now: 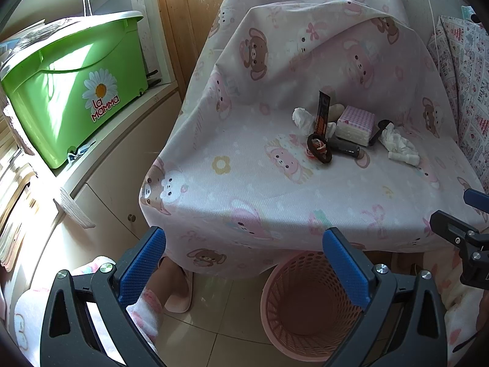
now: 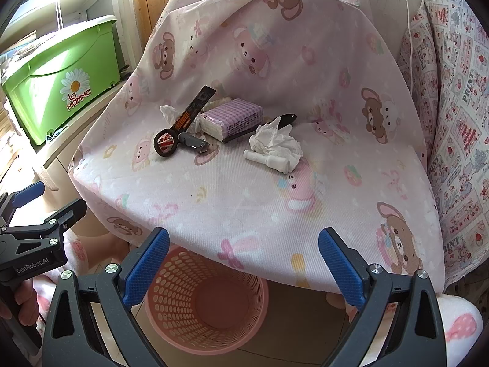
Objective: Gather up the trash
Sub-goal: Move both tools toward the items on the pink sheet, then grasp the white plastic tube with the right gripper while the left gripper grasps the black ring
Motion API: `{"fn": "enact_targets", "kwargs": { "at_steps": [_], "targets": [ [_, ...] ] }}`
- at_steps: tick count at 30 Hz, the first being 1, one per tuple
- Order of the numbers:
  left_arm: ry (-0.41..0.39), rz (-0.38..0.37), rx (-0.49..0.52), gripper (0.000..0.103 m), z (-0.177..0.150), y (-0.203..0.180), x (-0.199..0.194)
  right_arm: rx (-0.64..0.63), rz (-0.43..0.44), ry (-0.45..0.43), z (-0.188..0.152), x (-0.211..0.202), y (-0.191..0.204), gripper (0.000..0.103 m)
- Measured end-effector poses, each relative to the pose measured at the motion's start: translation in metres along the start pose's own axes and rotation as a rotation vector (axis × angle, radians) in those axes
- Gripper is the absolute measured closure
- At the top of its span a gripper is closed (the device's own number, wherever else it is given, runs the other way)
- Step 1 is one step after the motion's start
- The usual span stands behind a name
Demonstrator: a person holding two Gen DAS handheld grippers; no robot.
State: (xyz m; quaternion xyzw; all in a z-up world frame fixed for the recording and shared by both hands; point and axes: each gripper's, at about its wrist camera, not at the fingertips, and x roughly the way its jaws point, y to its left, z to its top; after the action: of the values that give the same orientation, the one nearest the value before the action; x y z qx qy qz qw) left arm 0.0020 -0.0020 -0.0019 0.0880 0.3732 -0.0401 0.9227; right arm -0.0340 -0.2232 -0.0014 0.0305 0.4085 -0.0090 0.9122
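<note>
A pink mesh waste basket (image 1: 301, 305) (image 2: 204, 302) stands on the floor under the front edge of a seat draped in a pink bear-print cloth (image 1: 244, 189) (image 2: 244, 195). On the seat lie a crumpled white tissue (image 2: 275, 143) (image 1: 397, 145), a small white tube (image 2: 266, 159), another tissue (image 1: 302, 117) (image 2: 168, 111), a dark snack wrapper (image 1: 322, 113) (image 2: 192, 110), a black ring with red scrap inside (image 2: 165, 143) (image 1: 319, 151), and a checked tissue pack (image 2: 235, 119) (image 1: 356, 124). My left gripper (image 1: 244, 263) and right gripper (image 2: 244, 260) are open and empty, near the seat's front edge above the basket.
A green "La Mamma" tub (image 1: 70, 85) (image 2: 58, 76) sits on a white cabinet (image 1: 116, 189) at left. A patterned quilt (image 2: 452, 122) hangs at right. A dark cylinder (image 1: 345, 148) and a black tool (image 2: 284, 120) lie among the items. A slippered foot (image 1: 177, 287) is beside the basket.
</note>
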Motion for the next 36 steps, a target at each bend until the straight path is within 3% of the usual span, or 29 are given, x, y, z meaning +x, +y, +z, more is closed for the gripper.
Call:
{"fn": "enact_targets", "kwargs": {
  "at_steps": [7,11,15,18,20,22,24,28,29,32,34,36],
  "targets": [
    [0.037,0.023,0.021,0.001,-0.001,0.000,0.003,0.001,-0.008,-0.013,0.002,0.000,-0.001,0.004],
    [-0.020,-0.007,0.000,0.001,-0.001,0.000,0.000,0.008,0.000,0.005,0.002,0.005,-0.003,0.004],
    [-0.024,0.023,0.039,0.001,0.000,-0.003,0.000,0.015,0.008,0.022,0.001,0.009,-0.004,0.004],
    [-0.002,-0.080,-0.006,0.001,0.001,0.001,0.003,0.009,0.006,0.016,0.001,0.008,-0.003,0.004],
    [-0.036,-0.077,-0.023,0.003,0.001,0.002,0.001,0.001,-0.008,0.007,0.002,0.008,-0.002,0.004],
    [-0.061,-0.053,0.008,0.007,0.003,-0.003,0.002,0.000,-0.007,0.002,0.004,0.008,-0.001,0.007],
    [-0.043,-0.056,0.036,0.021,0.009,-0.009,0.007,0.004,0.002,0.006,0.008,0.009,-0.002,0.011],
    [0.086,-0.117,0.048,0.042,0.031,-0.022,0.030,0.026,0.041,0.022,0.029,0.014,-0.009,0.022],
    [0.120,-0.126,0.052,0.052,0.038,-0.025,0.035,0.030,0.038,0.028,0.037,0.015,-0.012,0.024],
    [0.151,-0.208,0.041,0.055,0.058,-0.030,0.044,0.027,0.015,0.047,0.061,0.023,-0.021,0.030],
    [0.148,-0.222,0.057,0.058,0.070,-0.035,0.049,0.023,0.020,0.058,0.073,0.030,-0.026,0.039],
    [0.173,-0.253,0.054,0.067,0.080,-0.038,0.058,0.021,0.031,0.070,0.081,0.040,-0.032,0.044]
  ]
}}
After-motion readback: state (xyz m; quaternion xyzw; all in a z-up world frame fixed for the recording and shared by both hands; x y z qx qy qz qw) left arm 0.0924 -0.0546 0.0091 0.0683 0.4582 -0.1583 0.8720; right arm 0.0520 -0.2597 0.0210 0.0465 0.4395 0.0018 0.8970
